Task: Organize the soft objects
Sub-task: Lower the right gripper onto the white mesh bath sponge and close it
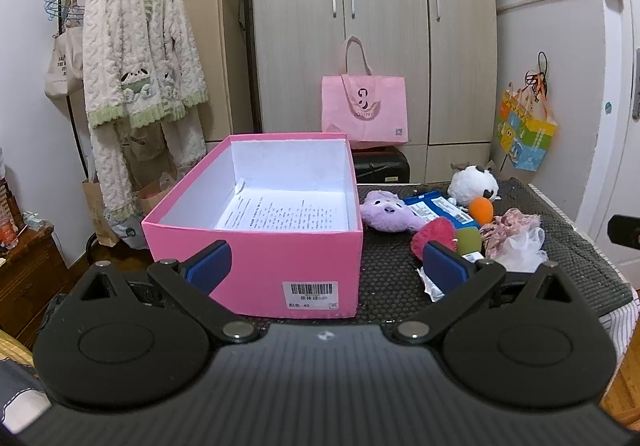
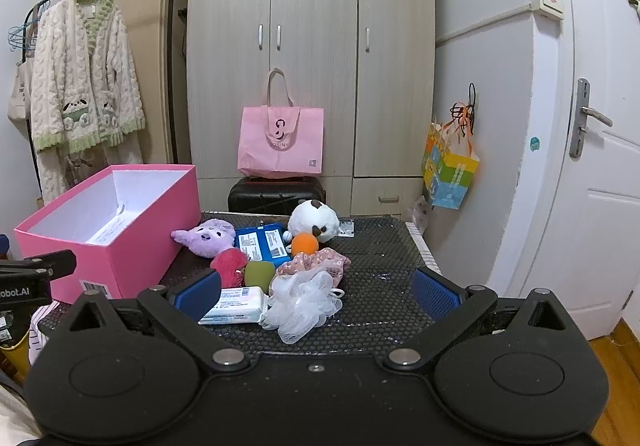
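Note:
A pink box (image 1: 280, 258) (image 2: 120, 246) stands open on the black mat, with only a printed sheet inside. Right of it lies a pile of soft things: a purple plush (image 1: 388, 211) (image 2: 208, 238), a white panda plush (image 1: 474, 184) (image 2: 314, 222), an orange ball (image 1: 481, 208) (image 2: 305, 244), a pink pompom (image 1: 434, 234) (image 2: 230, 264), a green sponge (image 2: 259, 272), a floral scrunchie (image 2: 316, 262) and a white mesh puff (image 1: 520, 250) (image 2: 304, 304). My left gripper (image 1: 326, 270) is open in front of the box. My right gripper (image 2: 318, 296) is open just before the mesh puff.
A blue packet (image 2: 262, 244) and a white tissue pack (image 2: 236, 304) lie among the soft things. The black mat (image 2: 380, 286) ends at the table edge on the right. A wardrobe, a pink tote (image 2: 280, 140) and a door stand behind.

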`<action>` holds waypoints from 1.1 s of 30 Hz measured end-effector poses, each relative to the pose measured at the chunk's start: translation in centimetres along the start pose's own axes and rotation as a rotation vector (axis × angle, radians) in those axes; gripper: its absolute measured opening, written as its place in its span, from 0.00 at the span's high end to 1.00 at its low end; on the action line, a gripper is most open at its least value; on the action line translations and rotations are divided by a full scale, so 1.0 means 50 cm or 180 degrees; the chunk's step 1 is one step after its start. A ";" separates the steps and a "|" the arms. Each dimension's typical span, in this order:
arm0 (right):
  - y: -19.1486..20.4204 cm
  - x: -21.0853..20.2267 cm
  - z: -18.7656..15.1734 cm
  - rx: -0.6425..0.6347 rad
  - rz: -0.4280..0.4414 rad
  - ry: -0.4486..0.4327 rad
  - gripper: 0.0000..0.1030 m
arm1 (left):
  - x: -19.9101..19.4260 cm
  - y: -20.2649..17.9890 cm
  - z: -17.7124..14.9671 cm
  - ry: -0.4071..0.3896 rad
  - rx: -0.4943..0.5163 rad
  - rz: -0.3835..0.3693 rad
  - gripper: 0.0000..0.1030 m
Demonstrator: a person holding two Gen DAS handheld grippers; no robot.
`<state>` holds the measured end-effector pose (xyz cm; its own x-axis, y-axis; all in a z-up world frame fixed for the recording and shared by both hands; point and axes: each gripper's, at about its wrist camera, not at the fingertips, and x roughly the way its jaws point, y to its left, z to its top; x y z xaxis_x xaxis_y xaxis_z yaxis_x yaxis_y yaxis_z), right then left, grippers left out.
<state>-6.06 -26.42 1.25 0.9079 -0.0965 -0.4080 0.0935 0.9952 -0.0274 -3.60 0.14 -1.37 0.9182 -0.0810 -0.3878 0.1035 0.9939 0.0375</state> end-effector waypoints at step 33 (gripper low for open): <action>-0.144 0.314 -0.087 0.0310 0.1198 0.0583 0.30 | 0.272 -0.227 -0.041 0.0642 0.0453 -0.0785 0.27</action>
<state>5.75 -35.04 -8.91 0.7993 0.2857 -0.5286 -0.1842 0.9539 0.2370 6.94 -12.09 -8.99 0.7663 -0.2868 -0.5749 0.3780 0.9248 0.0424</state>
